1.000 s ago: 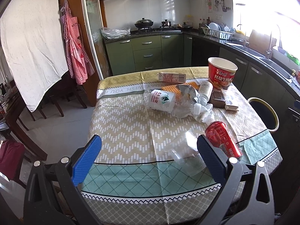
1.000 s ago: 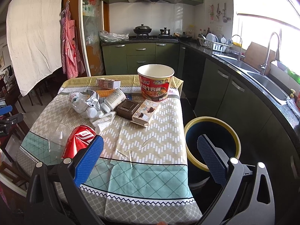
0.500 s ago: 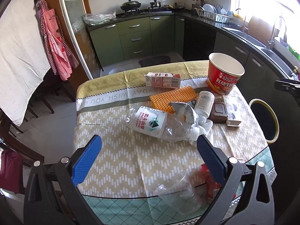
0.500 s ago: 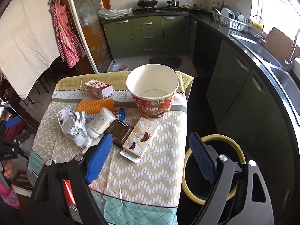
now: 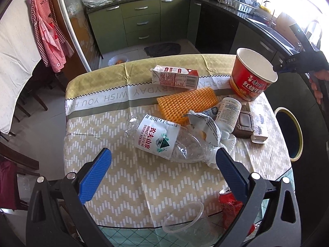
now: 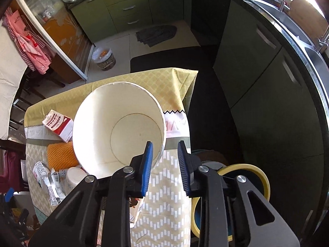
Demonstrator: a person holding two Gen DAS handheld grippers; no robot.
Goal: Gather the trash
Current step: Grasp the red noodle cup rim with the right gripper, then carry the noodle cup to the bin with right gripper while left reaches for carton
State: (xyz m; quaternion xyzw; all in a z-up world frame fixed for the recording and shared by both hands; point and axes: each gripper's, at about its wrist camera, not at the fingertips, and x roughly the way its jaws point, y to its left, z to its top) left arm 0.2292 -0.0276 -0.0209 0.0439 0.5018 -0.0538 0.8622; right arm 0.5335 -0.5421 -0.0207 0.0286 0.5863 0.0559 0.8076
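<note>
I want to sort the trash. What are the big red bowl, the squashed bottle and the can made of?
Bowl: looks like paper, matte white inside with a printed red outside.
Bottle: clear thin plastic, crumpled and see-through.
Can: probably metal, shiny red; mostly hidden.

On the table (image 5: pixel 107 127) lay one noodle cup (image 5: pixel 251 76) at two o'clock; one milk carton (image 5: pixel 174 79) at twelve; one orange mesh sleeve (image 5: pixel 187 103); one crushed water bottle (image 5: pixel 164 140) at centre; one white bottle (image 5: pixel 228 113); one clear cup (image 5: pixel 185 224) at six; one red can (image 5: pixel 232 210) at five; two small boxes (image 5: pixel 244 125).
</note>
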